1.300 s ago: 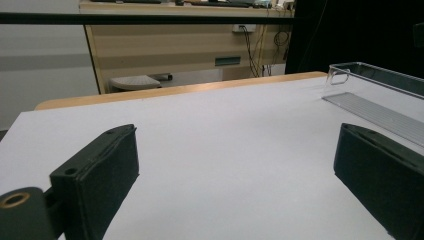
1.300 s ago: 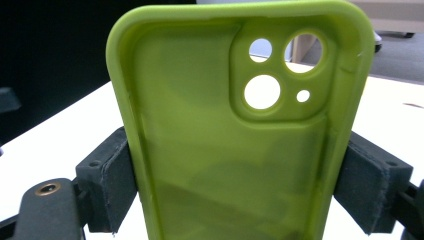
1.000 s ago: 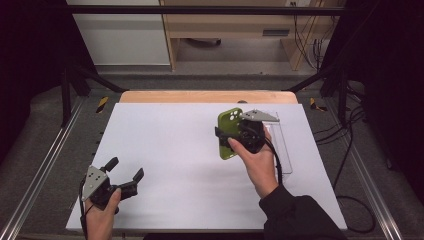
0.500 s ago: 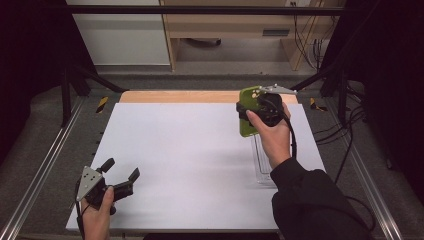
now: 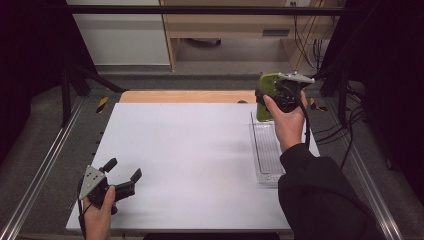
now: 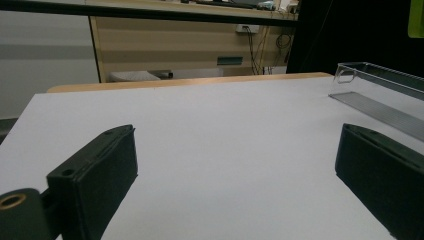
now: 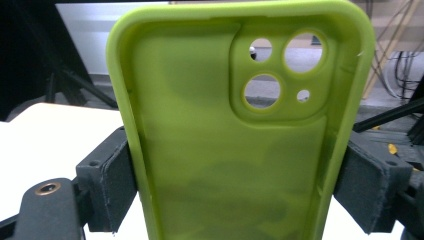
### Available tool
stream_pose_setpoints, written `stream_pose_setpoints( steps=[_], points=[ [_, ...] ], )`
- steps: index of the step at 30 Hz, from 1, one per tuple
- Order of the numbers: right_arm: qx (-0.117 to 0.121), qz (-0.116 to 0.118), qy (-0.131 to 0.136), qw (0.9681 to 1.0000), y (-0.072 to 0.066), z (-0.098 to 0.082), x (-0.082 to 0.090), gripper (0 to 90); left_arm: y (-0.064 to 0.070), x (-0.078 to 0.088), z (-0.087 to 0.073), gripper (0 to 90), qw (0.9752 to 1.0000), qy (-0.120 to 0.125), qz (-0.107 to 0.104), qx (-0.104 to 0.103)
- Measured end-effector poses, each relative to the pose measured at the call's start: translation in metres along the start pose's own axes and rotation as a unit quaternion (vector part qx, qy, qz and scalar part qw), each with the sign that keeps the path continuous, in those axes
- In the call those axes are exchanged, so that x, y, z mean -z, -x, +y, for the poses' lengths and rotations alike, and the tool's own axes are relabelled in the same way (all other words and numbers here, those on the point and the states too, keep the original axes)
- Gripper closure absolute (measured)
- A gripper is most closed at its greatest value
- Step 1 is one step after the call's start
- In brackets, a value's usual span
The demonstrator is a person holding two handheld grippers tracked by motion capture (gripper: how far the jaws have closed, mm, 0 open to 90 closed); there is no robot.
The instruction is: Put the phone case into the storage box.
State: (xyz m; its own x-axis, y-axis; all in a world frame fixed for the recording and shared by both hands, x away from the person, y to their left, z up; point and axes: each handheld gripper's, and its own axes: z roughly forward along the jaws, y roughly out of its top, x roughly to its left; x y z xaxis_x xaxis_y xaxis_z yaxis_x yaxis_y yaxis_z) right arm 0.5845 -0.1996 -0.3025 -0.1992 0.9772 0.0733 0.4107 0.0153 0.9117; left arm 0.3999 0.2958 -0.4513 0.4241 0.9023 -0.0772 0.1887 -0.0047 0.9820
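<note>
While the right tool (image 5: 266,102) stays clamped across the green phone case (image 5: 265,97), held upright at two o'clock above the counter (image 5: 190,160), the clear tray (image 5: 267,155) lies long-axis toward six just below, far from the spread left tool (image 5: 122,170).

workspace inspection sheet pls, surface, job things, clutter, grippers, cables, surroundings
surface: white table top, wooden strip at its far edge.
job's things: green phone case, held upright; clear plastic tray lying at the table's right side.
clutter: nothing seen on the white top.
grippers: right gripper shut on the case's two long sides, raised above the tray's far end; left gripper open, nothing between its jaws, at the near left corner.
cables: black cable trailing from the right gripper; loose wires on the floor at right.
surroundings: metal frame rails, wooden cabinet behind.
</note>
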Motion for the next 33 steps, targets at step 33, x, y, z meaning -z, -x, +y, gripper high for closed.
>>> stream_pose_setpoints(
  steps=[33],
  points=[
    [-0.033,-0.044,0.002,0.9985,0.032,-0.025,-0.046,15.9,0.000,-0.003,-0.002,3.0,1.0000,-0.004,-0.004,0.001]
  ],
)
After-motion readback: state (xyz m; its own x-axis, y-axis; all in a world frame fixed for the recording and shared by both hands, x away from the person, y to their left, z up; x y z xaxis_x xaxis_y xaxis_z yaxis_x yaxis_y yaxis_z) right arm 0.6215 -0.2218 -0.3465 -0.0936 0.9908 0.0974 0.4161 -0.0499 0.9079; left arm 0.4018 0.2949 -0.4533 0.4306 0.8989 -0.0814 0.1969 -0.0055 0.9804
